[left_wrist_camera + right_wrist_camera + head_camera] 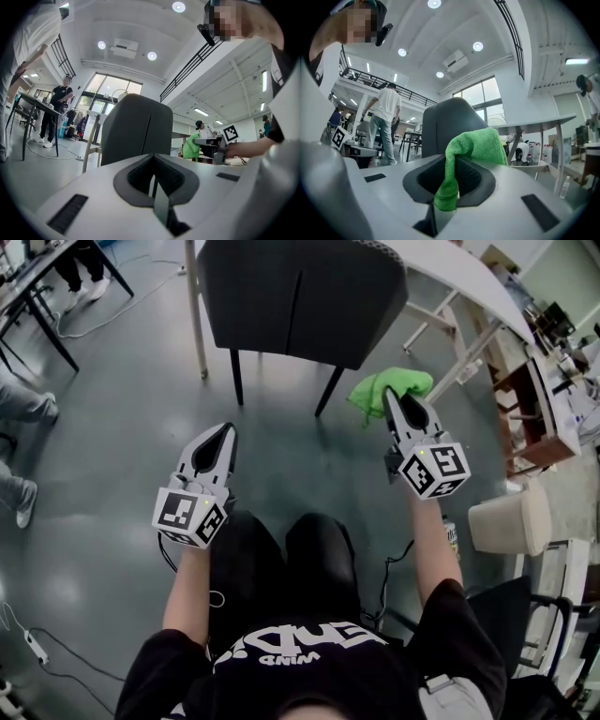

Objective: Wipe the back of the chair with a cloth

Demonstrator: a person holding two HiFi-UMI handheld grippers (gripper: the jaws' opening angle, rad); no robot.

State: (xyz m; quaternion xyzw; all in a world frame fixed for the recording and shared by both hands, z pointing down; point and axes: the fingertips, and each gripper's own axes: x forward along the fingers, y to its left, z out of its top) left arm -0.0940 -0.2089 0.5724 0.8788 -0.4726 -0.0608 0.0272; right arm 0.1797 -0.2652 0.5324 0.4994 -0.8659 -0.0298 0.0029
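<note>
A dark grey chair (298, 298) stands ahead of me with its back towards me, pushed under a white table; it also fills the middle of the left gripper view as the chair back (136, 129) and rises behind the cloth as the chair back (450, 124). My right gripper (392, 396) is shut on a green cloth (391, 390), which bunches over the jaws, the green cloth (471, 154), just right of the chair's legs. My left gripper (228, 430) is shut and holds nothing, a short way before the chair.
A white table (450, 268) with slanted legs stands over the chair. Black desk legs (42, 310) and a person's feet are at the far left. A cream stool (511, 519) and shelving sit at the right. Cables (56, 652) lie on the grey floor.
</note>
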